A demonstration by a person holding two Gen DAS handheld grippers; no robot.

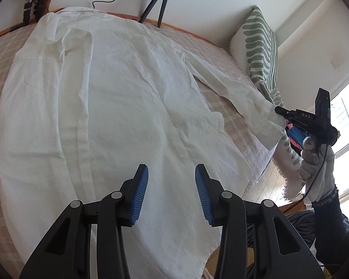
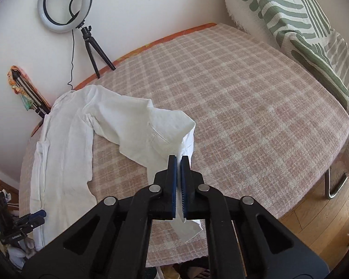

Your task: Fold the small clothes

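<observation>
A white long-sleeved shirt [image 1: 109, 97] lies spread on the checked pink bedcover [image 1: 223, 69]. Its left sleeve is folded over the body; its right sleeve [image 1: 239, 88] stretches out to the right. My left gripper [image 1: 171, 169] is open and hovers empty over the shirt's lower hem. My right gripper [image 2: 179, 160] is shut on the cuff [image 2: 186, 144] of the outstretched sleeve and holds it lifted off the bed. The right gripper also shows in the left wrist view [image 1: 283, 112], at the sleeve's end near the bed's right edge.
A green-striped cushion and throw [image 1: 260, 46] lean at the bed's right end. A ring light [image 2: 62, 4] on a tripod [image 1: 156, 2] stands at the wall behind the bed. Wooden floor [image 2: 314, 220] lies beyond the bed's edge.
</observation>
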